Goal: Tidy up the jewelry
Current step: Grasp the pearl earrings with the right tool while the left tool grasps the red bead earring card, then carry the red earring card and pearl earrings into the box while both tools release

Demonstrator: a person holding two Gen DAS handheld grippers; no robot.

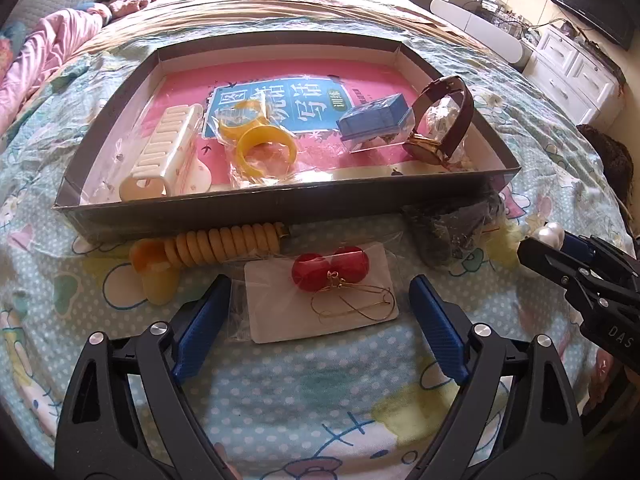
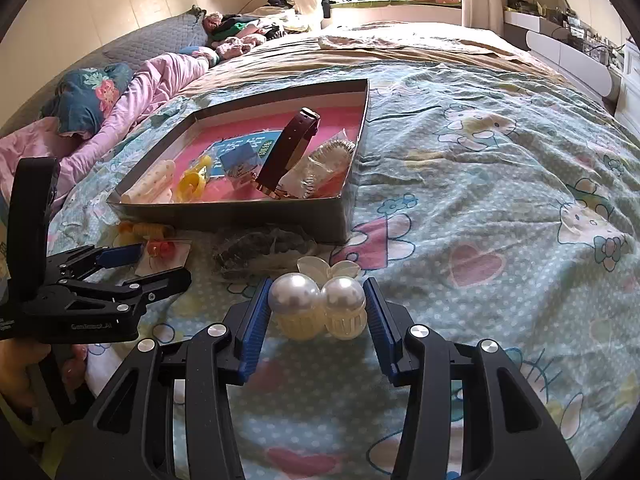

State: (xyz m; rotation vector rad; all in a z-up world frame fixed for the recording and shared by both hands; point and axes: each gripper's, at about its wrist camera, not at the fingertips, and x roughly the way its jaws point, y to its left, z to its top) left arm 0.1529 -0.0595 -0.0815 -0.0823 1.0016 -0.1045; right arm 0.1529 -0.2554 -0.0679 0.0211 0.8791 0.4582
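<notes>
Pearl-topped cream hair clip pinched in right claw | left claw gaping over red-bead earring card | pinch card edges, skip wires

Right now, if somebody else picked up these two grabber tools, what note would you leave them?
Right gripper: shut on the pearl hair clip, which sits low over the bedspread, outside the box.
Left gripper: open, straddling the red bead earrings card, pads not pressing.
Done: white clip, yellow rings, blue case and watch are in the box.
Left: the pearl clip, the earrings, the yellow spiral hair tie and a dark bagged item in front of the box.
</notes>
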